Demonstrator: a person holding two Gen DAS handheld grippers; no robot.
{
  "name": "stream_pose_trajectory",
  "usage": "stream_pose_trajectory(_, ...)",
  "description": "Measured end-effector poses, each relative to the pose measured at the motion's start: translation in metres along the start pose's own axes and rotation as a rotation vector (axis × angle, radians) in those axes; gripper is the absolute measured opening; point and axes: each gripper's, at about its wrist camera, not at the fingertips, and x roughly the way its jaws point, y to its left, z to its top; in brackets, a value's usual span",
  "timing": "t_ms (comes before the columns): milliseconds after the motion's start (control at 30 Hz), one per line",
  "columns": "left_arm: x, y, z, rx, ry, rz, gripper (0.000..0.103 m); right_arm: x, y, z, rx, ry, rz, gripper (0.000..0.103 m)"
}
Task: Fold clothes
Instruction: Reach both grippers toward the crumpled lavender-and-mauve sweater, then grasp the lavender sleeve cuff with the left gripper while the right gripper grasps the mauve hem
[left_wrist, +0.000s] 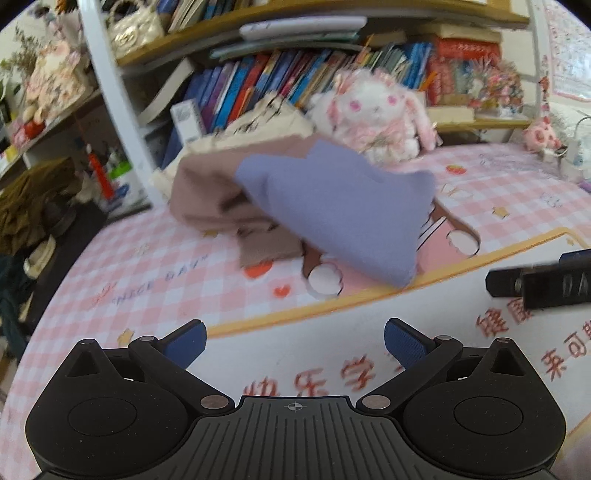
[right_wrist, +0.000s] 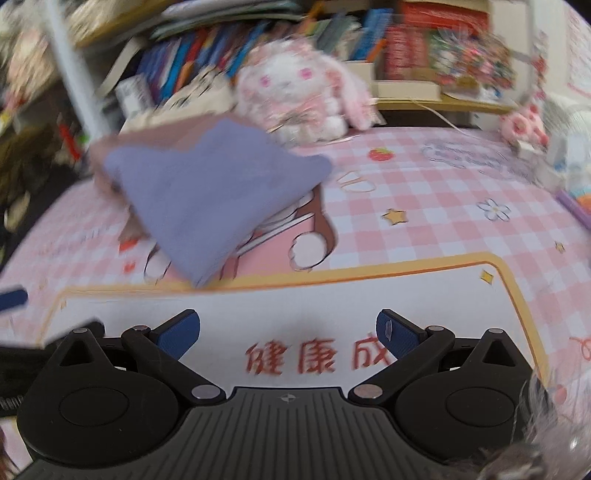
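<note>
Clothes are seen heaped on the pink-and-white checked printed table mat (left_wrist: 155, 258): a lavender-purple soft cloth garment (left_wrist: 332, 206), doubled into a rough wedge, lies over a crumpled dusty-pink fabric garment (left_wrist: 210, 192), well ahead of both tools. Whether the purple piece has been folded to its final shape cannot be settled; the pink one is plainly bunched and unfolded. The left gripper (left_wrist: 295, 341) is held wide open with nothing between its blue pads, and the right gripper (right_wrist: 288, 330) likewise. "NICE DAY" is printed on the mat, together with red Chinese characters, among them 健康成.
</note>
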Motion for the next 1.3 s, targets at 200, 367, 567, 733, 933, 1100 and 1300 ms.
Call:
stream_pose_trajectory(200,0.020,-0.028,0.020,0.094,-0.075,0.030,0.103,0.000,-0.038,0.014,0.151,0.035,0.019,0.101)
stream_pose_trajectory(367,0.045,-0.056,0.027,0.211,-0.096,0.036,0.103,-0.009,-0.060,0.023,0.226,0.025,0.072,0.101)
stream_pose_trajectory(567,0.078,-0.079,0.031,0.288,-0.062,0.062,0.102,-0.017,-0.083,0.027,0.326,0.030,0.142,0.101)
stream_pose_trajectory(733,0.104,-0.083,0.037,0.332,-0.042,0.096,0.092,-0.014,-0.090,0.031,0.423,0.052,0.236,0.101)
stream_pose_trajectory(933,0.094,-0.047,0.054,0.144,-0.021,-0.001,0.023,-0.004,-0.091,0.036,0.551,0.089,0.376,0.101)
stream_pose_trajectory(1100,0.050,-0.019,0.058,0.027,-0.048,-0.082,0.017,0.010,-0.086,0.037,0.664,0.139,0.482,0.101)
stream_pose_trajectory(1300,0.005,-0.002,0.047,-0.035,-0.051,-0.152,0.017,0.042,-0.069,0.037,0.774,0.211,0.517,0.101)
